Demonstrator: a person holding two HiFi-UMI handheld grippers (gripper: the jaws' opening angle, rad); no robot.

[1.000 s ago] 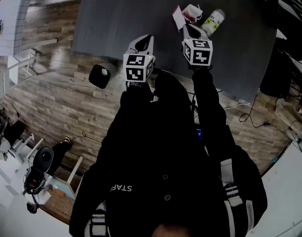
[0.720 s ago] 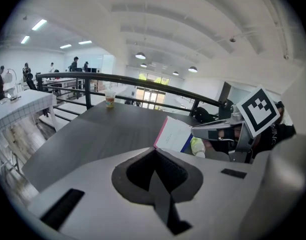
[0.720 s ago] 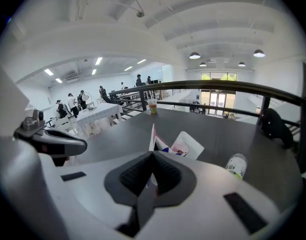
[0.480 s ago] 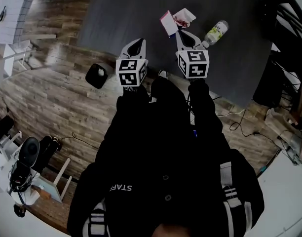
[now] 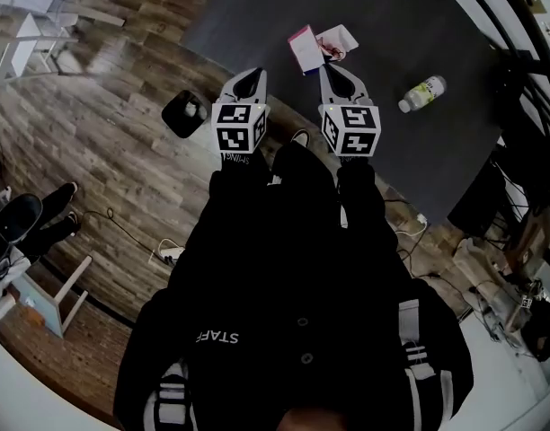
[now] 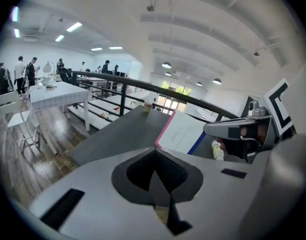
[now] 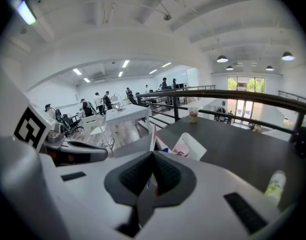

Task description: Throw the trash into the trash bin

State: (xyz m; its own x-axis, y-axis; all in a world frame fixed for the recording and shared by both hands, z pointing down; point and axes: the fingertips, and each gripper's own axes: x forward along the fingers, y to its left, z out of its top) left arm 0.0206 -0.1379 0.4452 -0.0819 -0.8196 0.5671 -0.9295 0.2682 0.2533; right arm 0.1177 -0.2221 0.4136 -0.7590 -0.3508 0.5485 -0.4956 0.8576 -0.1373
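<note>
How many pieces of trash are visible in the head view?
3: a pink-edged card in the right gripper, a white wrapper beside it, a bottle farther right. Others may be hidden.

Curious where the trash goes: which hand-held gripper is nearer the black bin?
Left. The left hand-held gripper shows just beside the black bin; the right hand-held gripper is farther off.

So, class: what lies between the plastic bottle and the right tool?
Nothing but bare dark surface, seen in the head view, separates the bottle from the right tool, which is shut on the white card.
</note>
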